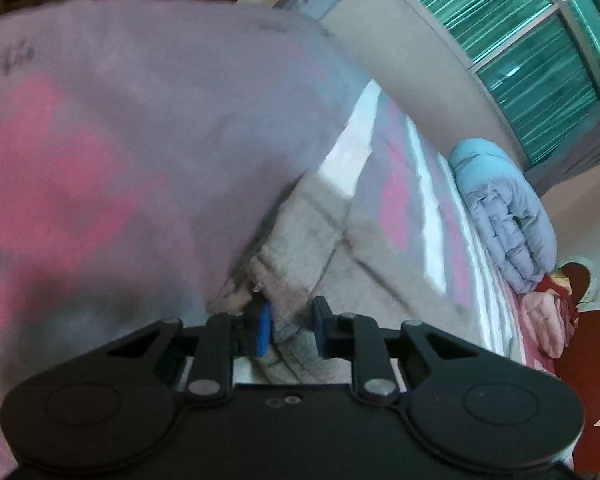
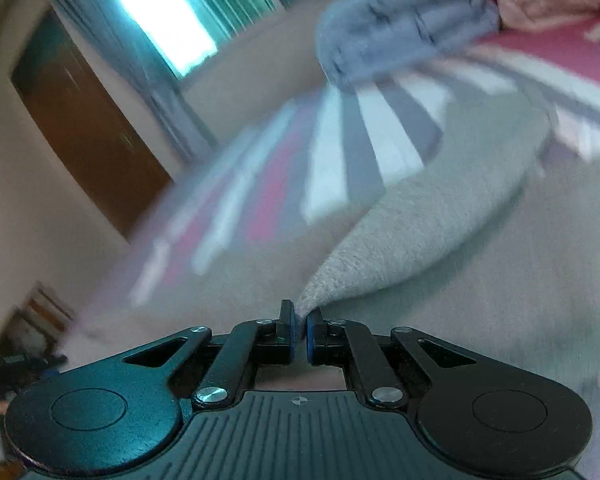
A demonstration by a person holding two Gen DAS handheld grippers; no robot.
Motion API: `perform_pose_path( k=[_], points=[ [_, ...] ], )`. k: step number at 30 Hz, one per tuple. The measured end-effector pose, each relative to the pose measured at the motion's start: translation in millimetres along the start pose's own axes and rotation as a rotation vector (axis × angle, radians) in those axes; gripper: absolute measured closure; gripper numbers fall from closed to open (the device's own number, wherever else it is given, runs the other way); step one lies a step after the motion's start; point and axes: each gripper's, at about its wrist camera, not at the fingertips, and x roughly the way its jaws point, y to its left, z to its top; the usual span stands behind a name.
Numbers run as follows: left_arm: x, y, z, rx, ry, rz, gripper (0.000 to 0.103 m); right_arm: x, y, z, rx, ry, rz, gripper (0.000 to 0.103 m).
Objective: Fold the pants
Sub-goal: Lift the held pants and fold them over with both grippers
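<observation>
We have the grey pants (image 2: 440,208) on the striped bed (image 2: 332,160), their long axis running from our tongs toward 1 o'clock. The left tongs (image 1: 291,326) pinch a bunched fold; the right tongs (image 2: 300,330) clench a corner. A blue quilt (image 1: 504,208) lies at 2 o'clock.

Left hand-held gripper (image 1: 291,326) and right hand-held gripper (image 2: 300,330), both angled downward, jaws clamped on fabric.

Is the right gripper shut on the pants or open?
Shut on the pants: the right gripper pinches a corner of the grey pants between its nearly touching blue pads, the fabric pulled up to them.
</observation>
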Motion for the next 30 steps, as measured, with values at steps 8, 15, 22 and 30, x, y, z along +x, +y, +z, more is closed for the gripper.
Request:
perform_pose_path(
  k=[8,15,22,30],
  points=[
    [-25.8,-7.0,2.2,0.029,-0.054,-0.063,0.091,0.1,-12.7,-15.2,0.034,0.007,-0.004,0.098],
    [-17.2,-2.2,-9.6,0.059,-0.019,0.009,0.091,13.5,-13.6,-24.3,0.064,0.061,-0.041,0.098],
    [-17.3,-9.3,-11.7,0.075,-0.022,0.033,0.091,2.7,-12.1,-25.4,0.055,0.041,-0.023,0.098],
    [-41.6,-28.3,-15.0,0.097,-0.071,0.119,0.077,-16.6,-17.3,-19.0,0.077,0.029,-0.023,0.09]
  ],
)
